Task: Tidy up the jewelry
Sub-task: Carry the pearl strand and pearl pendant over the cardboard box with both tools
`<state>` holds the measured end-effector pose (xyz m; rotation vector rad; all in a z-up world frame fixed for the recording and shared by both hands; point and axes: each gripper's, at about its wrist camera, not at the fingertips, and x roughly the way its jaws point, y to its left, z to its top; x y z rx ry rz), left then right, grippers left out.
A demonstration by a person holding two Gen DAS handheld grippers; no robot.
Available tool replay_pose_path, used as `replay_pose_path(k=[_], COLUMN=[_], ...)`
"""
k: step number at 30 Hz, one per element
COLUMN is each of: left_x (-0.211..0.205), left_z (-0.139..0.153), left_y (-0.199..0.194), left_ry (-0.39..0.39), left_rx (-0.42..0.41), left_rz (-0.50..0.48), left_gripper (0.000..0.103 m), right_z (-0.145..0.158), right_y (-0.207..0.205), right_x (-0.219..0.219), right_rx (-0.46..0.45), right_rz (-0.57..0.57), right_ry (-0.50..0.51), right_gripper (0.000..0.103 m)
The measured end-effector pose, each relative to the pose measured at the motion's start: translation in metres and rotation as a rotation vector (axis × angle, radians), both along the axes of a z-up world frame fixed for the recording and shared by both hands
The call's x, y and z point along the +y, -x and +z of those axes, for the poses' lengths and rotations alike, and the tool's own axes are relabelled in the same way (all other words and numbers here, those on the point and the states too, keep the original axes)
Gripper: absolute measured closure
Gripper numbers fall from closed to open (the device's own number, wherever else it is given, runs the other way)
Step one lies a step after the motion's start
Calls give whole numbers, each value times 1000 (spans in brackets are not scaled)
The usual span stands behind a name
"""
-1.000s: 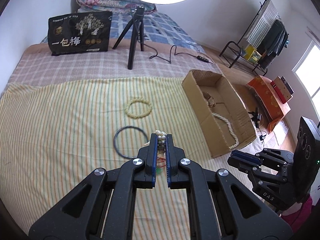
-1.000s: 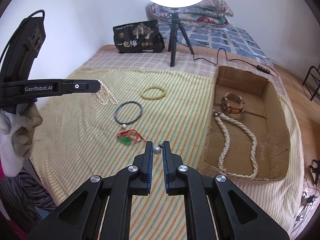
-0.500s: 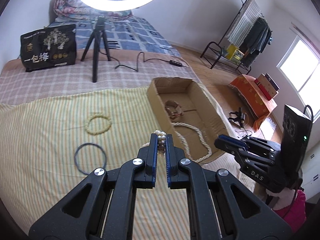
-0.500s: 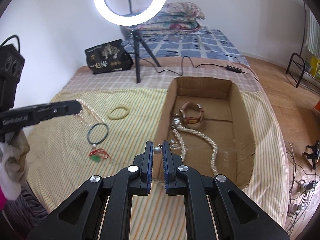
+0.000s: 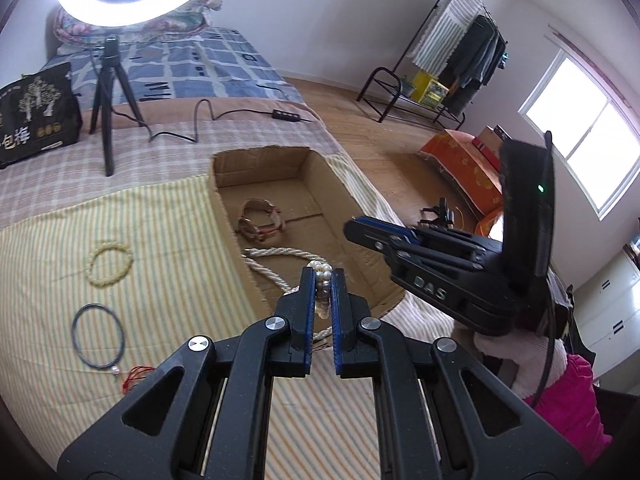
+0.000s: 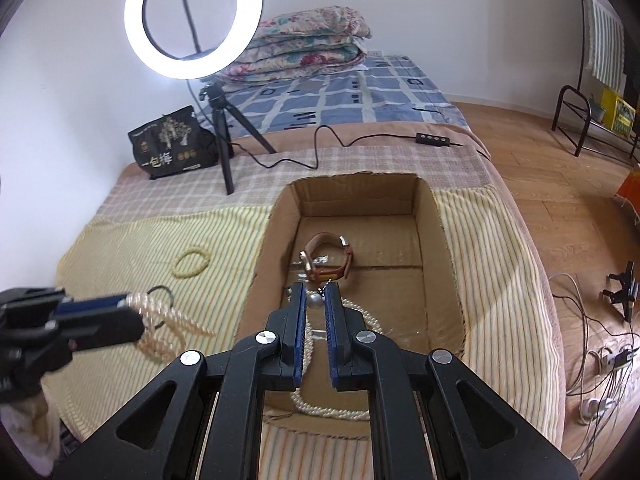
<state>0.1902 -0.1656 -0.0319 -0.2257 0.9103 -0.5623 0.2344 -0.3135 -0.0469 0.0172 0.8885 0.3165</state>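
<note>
My left gripper [image 5: 323,276] is shut on a pearl bracelet [image 5: 322,288], whose strands hang from the jaws [image 6: 160,320] in the right wrist view. It hovers at the near left rim of the open cardboard box [image 5: 224,208]. My right gripper [image 6: 315,292] is shut on a single pearl earring [image 6: 315,300] above the box [image 6: 440,248]. Inside lie a brown-strapped watch [image 6: 328,258] and a white rope necklace [image 5: 276,258]. On the striped cloth lie a yellow bead bracelet [image 5: 110,262], a black cord ring [image 5: 98,330] and a red string pendant [image 5: 136,376].
A ring light on a black tripod [image 6: 222,136] and a black printed bag [image 6: 172,148] stand behind the box, with a cable and switch [image 6: 434,139] across the bed. Folded quilts [image 6: 304,44] lie at the back. Wooden floor, a clothes rack [image 5: 452,68] and loose cables [image 6: 600,352] are to the right.
Both grippers have swung right from over the striped cloth to the cardboard box, each carrying its piece. The box now lies directly ahead in both views.
</note>
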Motion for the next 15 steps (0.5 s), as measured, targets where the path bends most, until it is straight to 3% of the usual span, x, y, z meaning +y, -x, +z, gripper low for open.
replay_pose_path(k=[15], left_x=[-48], left_z=[-29], left_y=[-10], left_ry=[-57], left_rx=[23], left_rz=[-63], left_gripper=[98], right_z=[-13], right_y=[-40], right_x=[-22], right_rx=[30], right_rz=[-38], right_ry=[-9], right_gripper=[95])
